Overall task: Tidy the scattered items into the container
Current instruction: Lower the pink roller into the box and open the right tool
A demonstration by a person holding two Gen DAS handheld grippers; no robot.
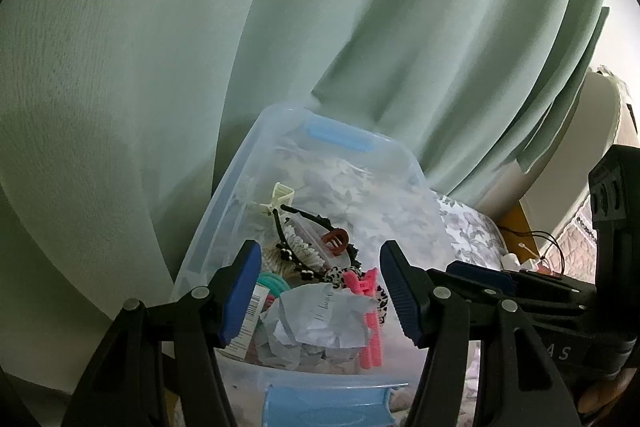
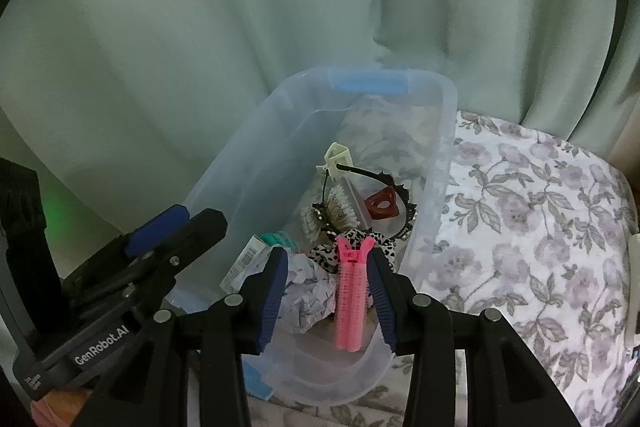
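Observation:
A clear plastic box with blue handles stands on a floral bedspread. In it lie a pink hair-roller clip, crumpled paper, a red claw clip, a cream claw clip, a black headband, a brush and a spotted scrunchie. My right gripper hovers over the near end, jaws opening; the pink clip rests between them, clear of the left pad. My left gripper is open above the box with nothing gripped.
A pale green curtain hangs right behind the box. The floral bedspread stretches to the right of it. Red and black cables and a white object lie beyond the bed's far right edge.

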